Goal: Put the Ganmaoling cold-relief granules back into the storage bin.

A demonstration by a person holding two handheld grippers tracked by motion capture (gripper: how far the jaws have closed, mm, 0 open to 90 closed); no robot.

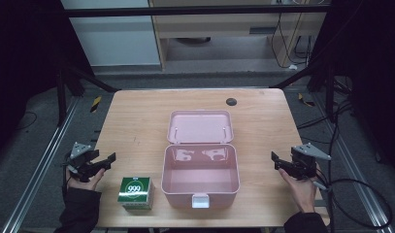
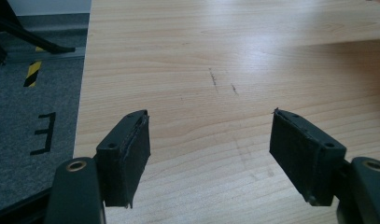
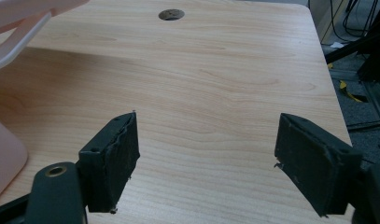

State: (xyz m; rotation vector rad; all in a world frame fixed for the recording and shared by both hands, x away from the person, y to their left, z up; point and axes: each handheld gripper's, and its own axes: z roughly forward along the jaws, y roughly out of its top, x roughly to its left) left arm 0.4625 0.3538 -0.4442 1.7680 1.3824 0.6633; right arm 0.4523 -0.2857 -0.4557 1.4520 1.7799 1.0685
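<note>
A pink plastic box (image 1: 201, 175) stands open in the middle of the table, its lid (image 1: 200, 126) laid back flat behind it and its white latch at the front. The box looks empty inside. A green and white carton marked 999 (image 1: 136, 192) sits left of the box near the front edge. My left gripper (image 1: 106, 161) rests at the table's left edge, open and empty, just behind the carton. In the left gripper view its jaws (image 2: 210, 147) stand wide over bare wood. My right gripper (image 1: 276, 160) hovers open at the right of the box, jaws (image 3: 207, 161) apart with nothing between them.
The wooden table (image 1: 137, 121) has a dark round cable hole (image 1: 231, 101) at its far edge. The lid's pink rim (image 3: 19, 32) shows at the left of the right gripper view. Metal rails, cables and grey floor flank the table.
</note>
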